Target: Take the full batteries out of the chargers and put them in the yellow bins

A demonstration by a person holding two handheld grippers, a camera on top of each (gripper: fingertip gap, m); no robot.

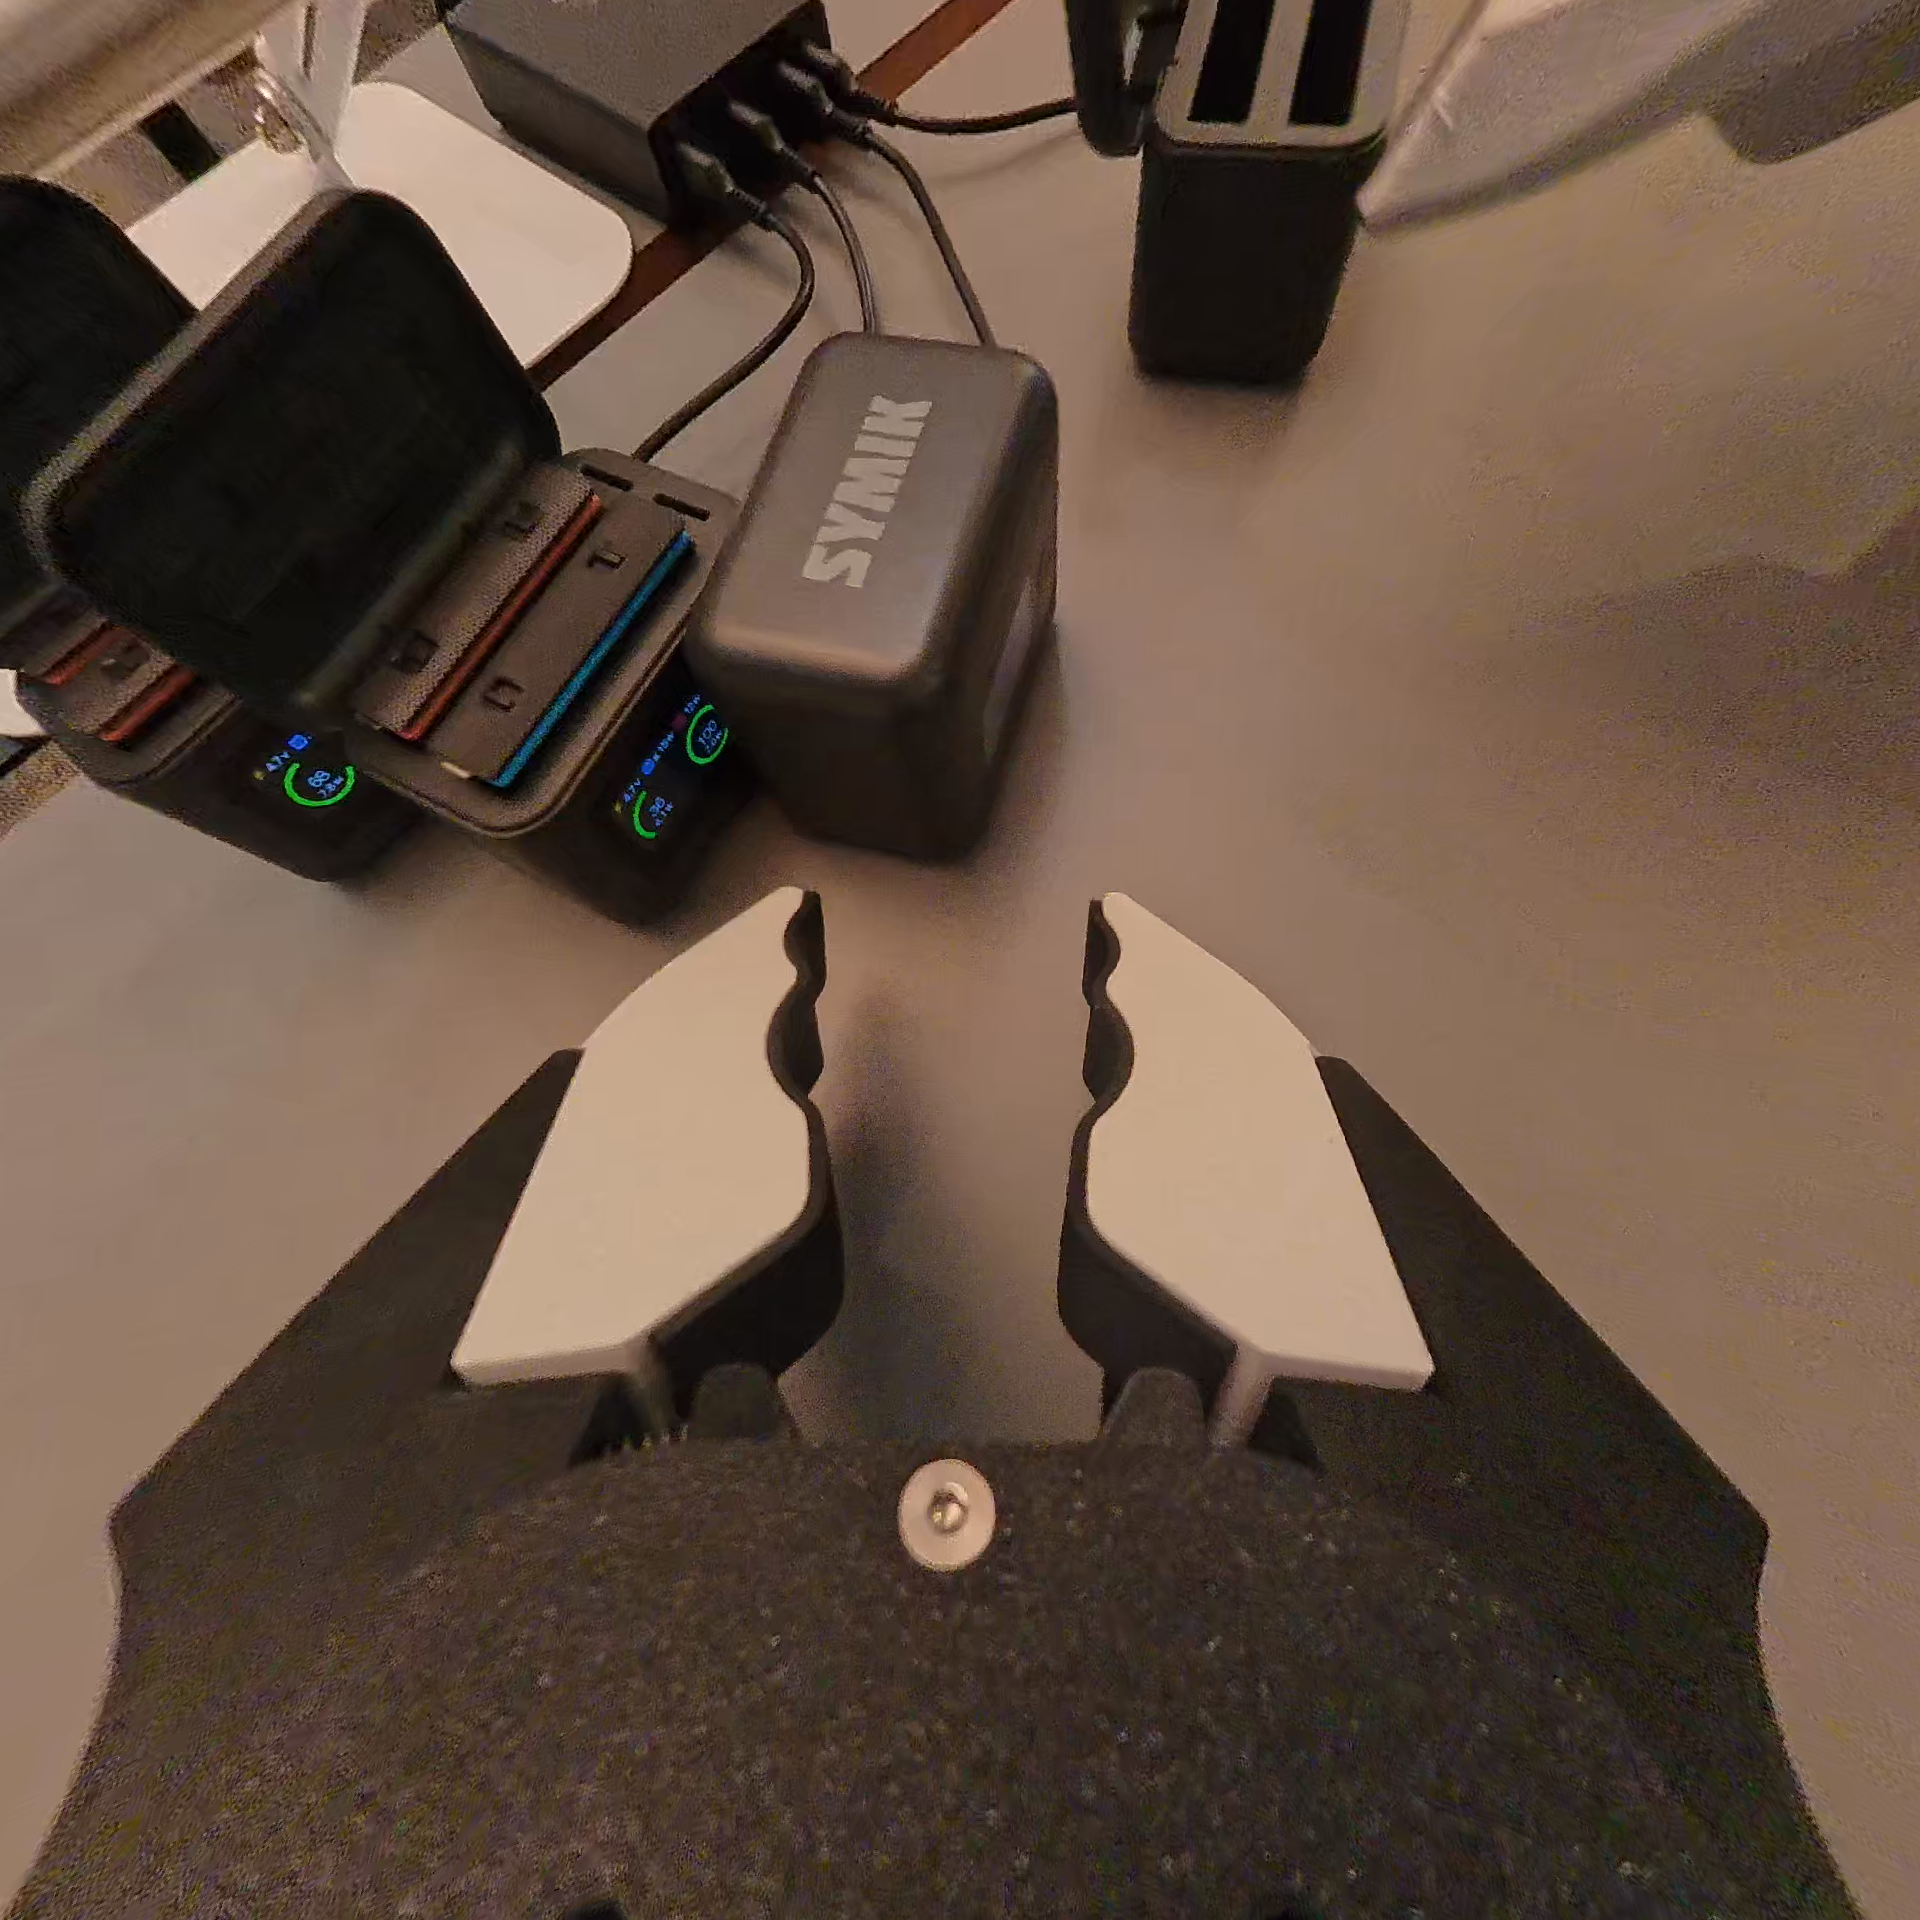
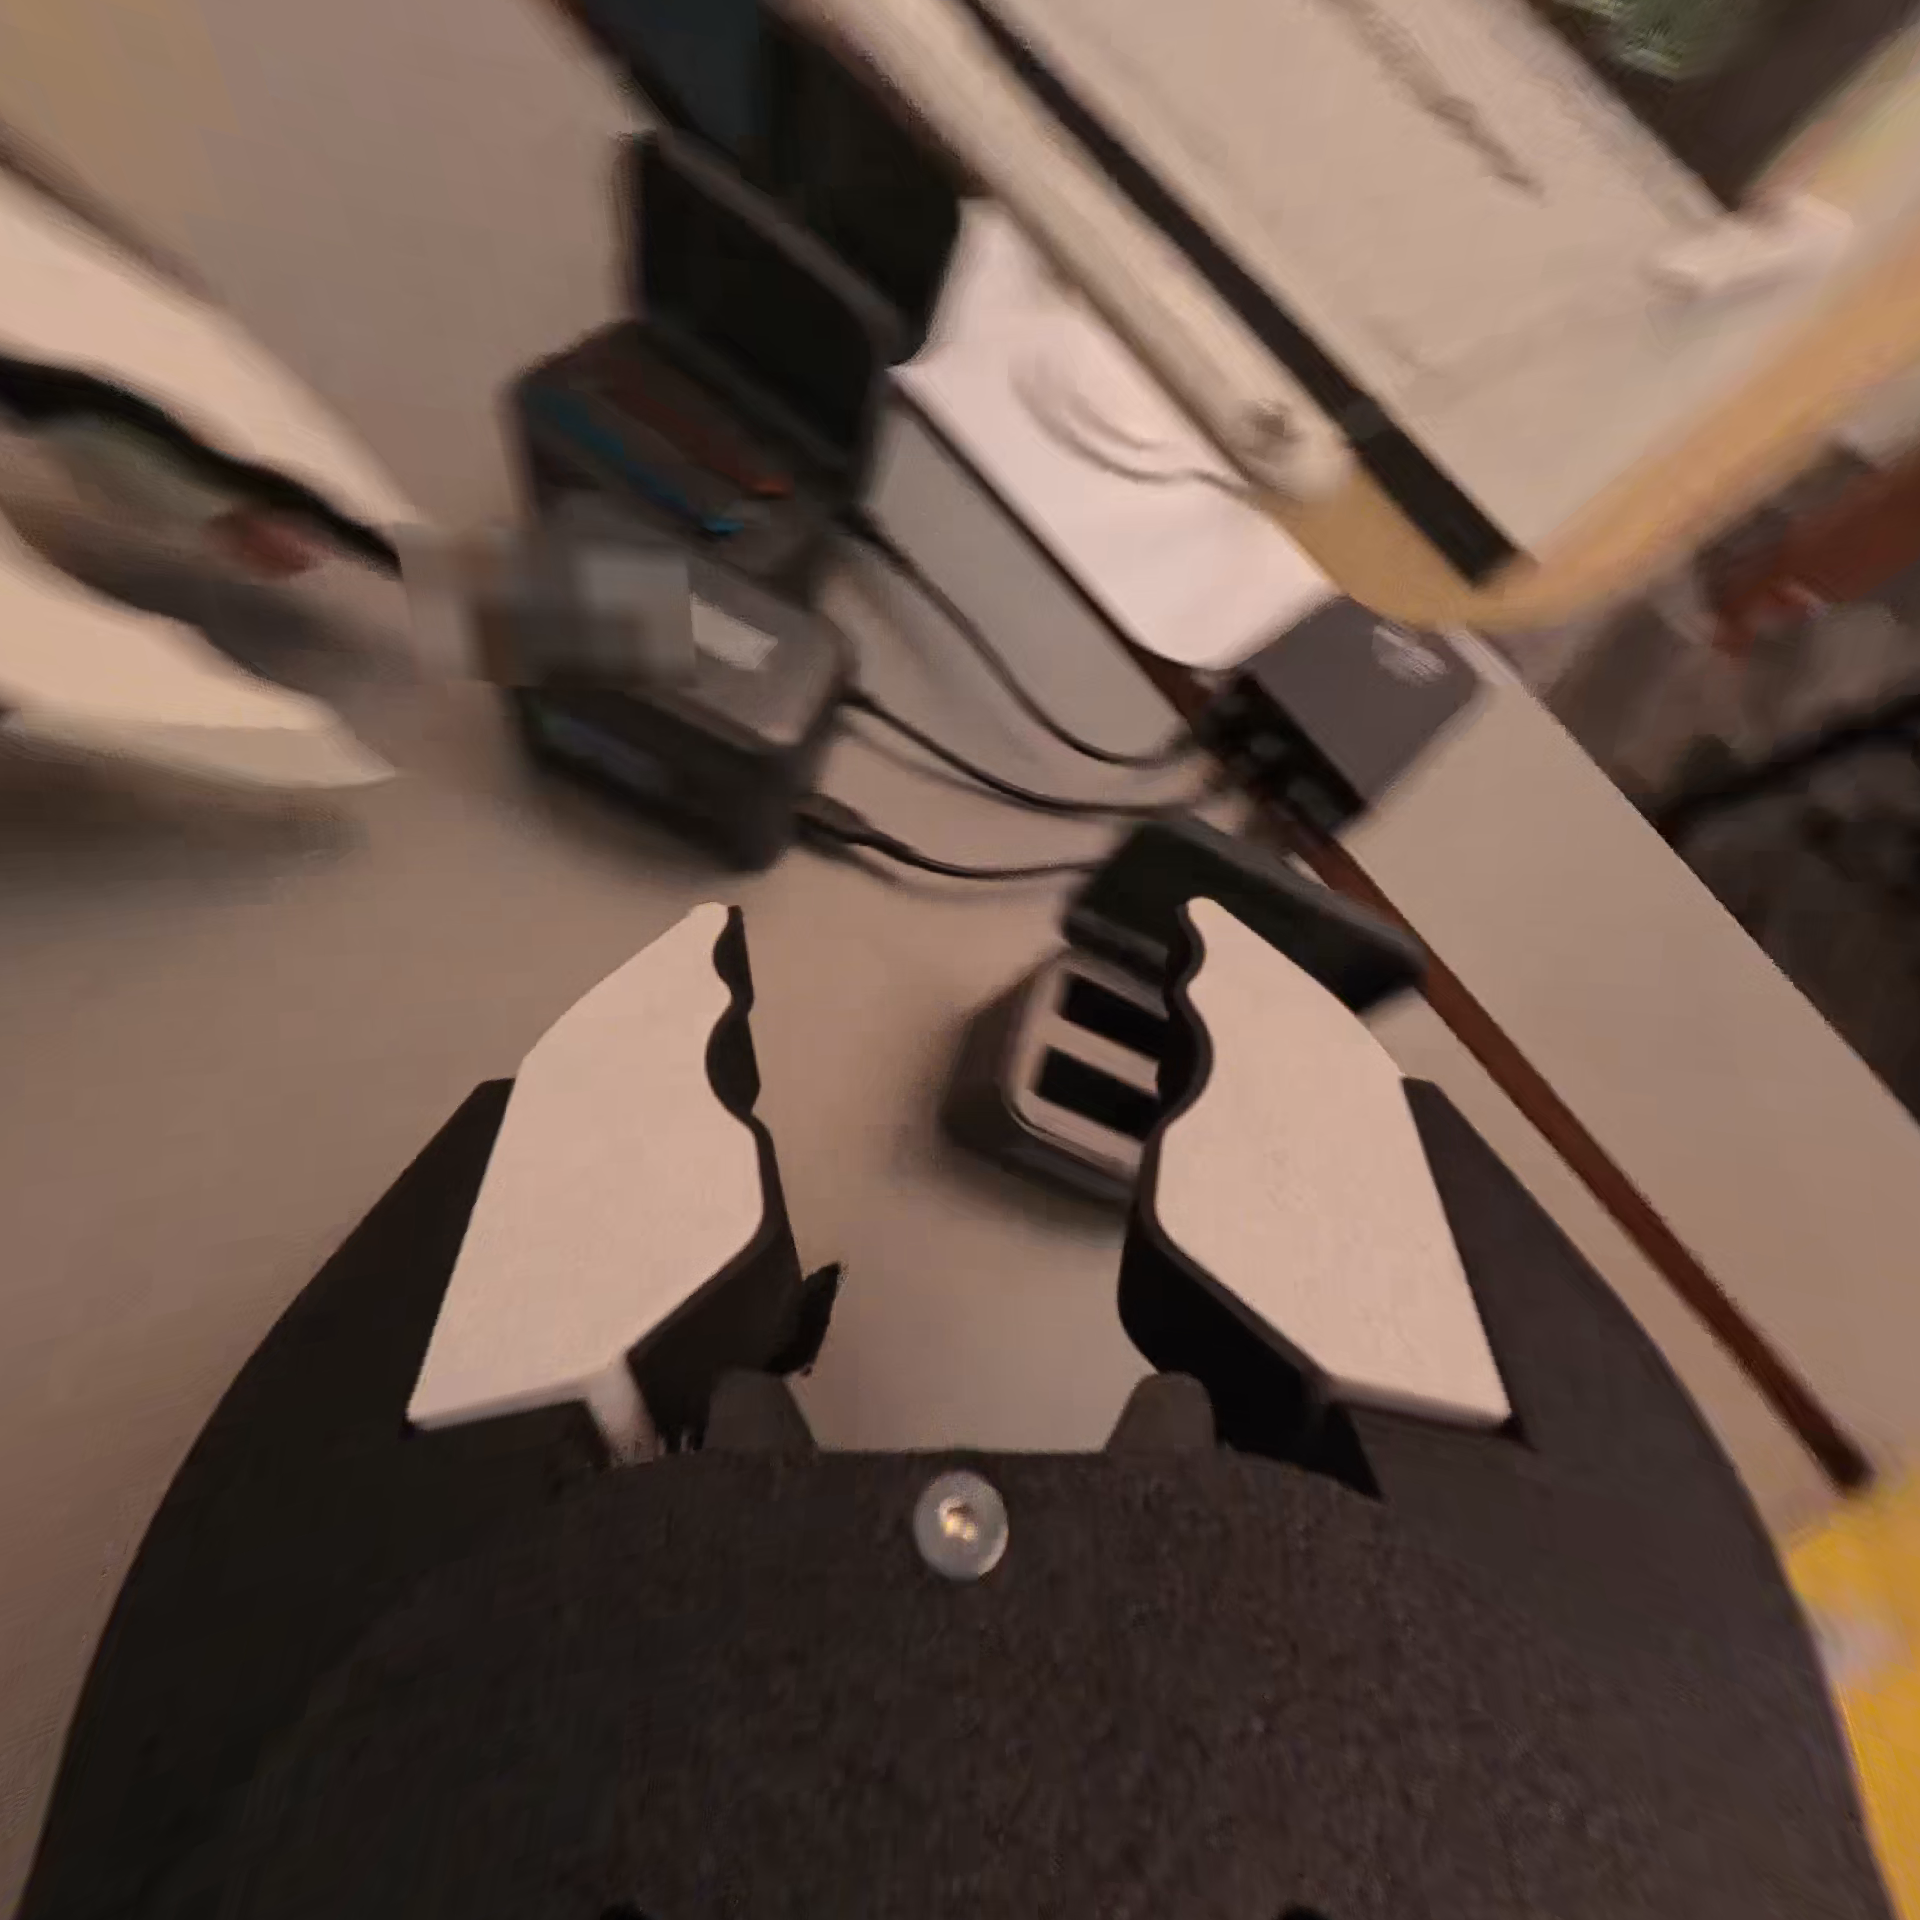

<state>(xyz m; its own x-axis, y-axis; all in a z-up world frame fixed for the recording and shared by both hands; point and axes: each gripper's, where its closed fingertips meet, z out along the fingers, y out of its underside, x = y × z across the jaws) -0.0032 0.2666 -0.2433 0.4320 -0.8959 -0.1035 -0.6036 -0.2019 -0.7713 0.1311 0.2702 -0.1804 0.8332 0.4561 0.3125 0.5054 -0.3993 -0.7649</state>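
This looks like an office or lab workbench: a plain grey desk (image 1: 1455, 831) holds black battery chargers (image 1: 582, 727) with lit displays, cabled back to a multi-port power hub (image 1: 623, 94) behind them, a white flat device (image 1: 416, 208) just beside the hub.

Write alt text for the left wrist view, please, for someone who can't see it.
An open, empty two-finger gripper hovers over a grey table, pointing toward a row of black battery chargers. The nearest open charger holds batteries with red and blue edges and shows a lit green display; beside it sits a closed charger, and an empty one stands farther back.
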